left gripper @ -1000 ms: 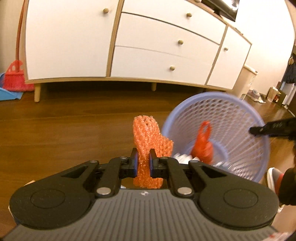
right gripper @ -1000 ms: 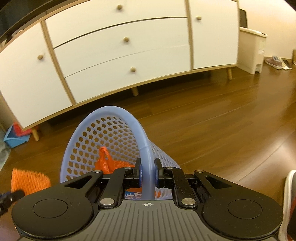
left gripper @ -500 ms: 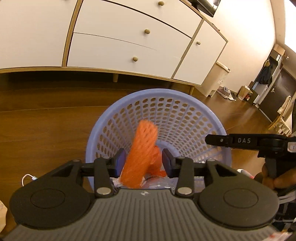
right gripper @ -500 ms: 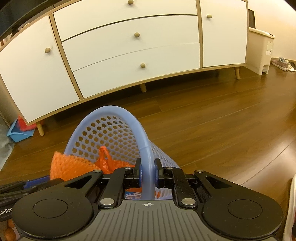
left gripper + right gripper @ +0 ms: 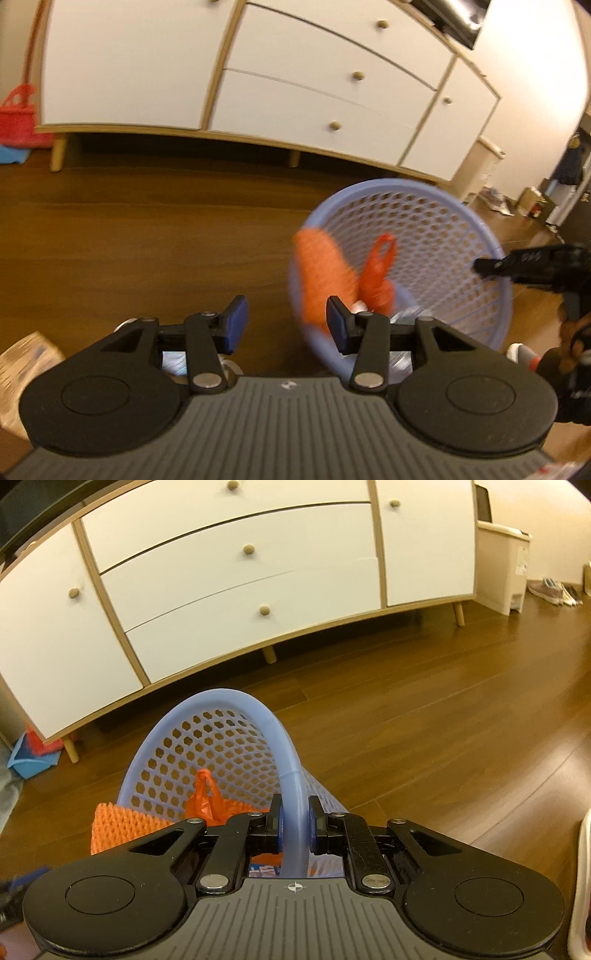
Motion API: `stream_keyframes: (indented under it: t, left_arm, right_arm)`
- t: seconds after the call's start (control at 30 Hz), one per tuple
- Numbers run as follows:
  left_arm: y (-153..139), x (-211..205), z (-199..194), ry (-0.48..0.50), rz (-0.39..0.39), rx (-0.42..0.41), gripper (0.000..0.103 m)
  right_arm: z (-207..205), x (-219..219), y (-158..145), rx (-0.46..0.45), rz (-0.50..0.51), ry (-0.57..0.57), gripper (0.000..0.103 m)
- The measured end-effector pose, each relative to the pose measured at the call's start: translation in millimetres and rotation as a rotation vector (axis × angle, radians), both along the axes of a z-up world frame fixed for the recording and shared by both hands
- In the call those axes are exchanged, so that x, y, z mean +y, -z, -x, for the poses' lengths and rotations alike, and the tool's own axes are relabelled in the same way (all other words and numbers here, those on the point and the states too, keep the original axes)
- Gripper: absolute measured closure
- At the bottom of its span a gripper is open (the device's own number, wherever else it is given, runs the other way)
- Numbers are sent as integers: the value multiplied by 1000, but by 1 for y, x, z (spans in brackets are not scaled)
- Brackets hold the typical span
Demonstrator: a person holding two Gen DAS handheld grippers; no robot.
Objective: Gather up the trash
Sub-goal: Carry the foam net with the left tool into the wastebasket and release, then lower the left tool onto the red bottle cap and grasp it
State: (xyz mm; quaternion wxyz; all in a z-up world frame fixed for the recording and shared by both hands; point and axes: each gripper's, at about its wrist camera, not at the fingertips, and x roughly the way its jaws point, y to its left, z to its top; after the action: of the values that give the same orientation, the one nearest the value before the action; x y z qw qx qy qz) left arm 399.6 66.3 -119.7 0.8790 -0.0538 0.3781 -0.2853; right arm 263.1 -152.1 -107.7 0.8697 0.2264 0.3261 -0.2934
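**Foam net at the basket's near rim, basket pinched by its edge**

The left gripper (image 5: 282, 319) is hanging with its blue-padded fingers (image 5: 236, 323) spread wide apart and nothing between them, over bare dark wooden floor (image 5: 147, 240). Just to its right, the orange foam net (image 5: 321, 269), soft and blurred, is lying against the near rim of the lilac basket (image 5: 443, 229). Inside the basket an orange plastic bag (image 5: 378, 273) is standing with its loop handle up.

The right gripper (image 5: 295, 825) is clamping the basket's smooth rounded rim between its pads and holding it tilted. The basket's wall is a hard plastic lattice of hexagonal holes.

Beyond it, polished floorboards are running open to a white sideboard (image 5: 240, 565) on slim wooden legs, with a gap beneath. A cream bin (image 5: 506, 568) is standing at its right end, and a blue dustpan (image 5: 31, 760) at its left.
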Motion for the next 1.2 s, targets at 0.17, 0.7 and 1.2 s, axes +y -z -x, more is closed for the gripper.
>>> stream_keyframes:
  t: [0.17,0.7,1.2]
  left_arm:
    - [27,34,8,-99,-90,63,62]
    - [113,71,36,-277,-304,224,62]
    - [128,52,2,-99,-399,93,62]
  right_arm:
    - [8,-7,0,-4,-35,29,94]
    - [11,-12,-2,1,-37,33,94]
    - [11,-13,0,6,-32,54,94]
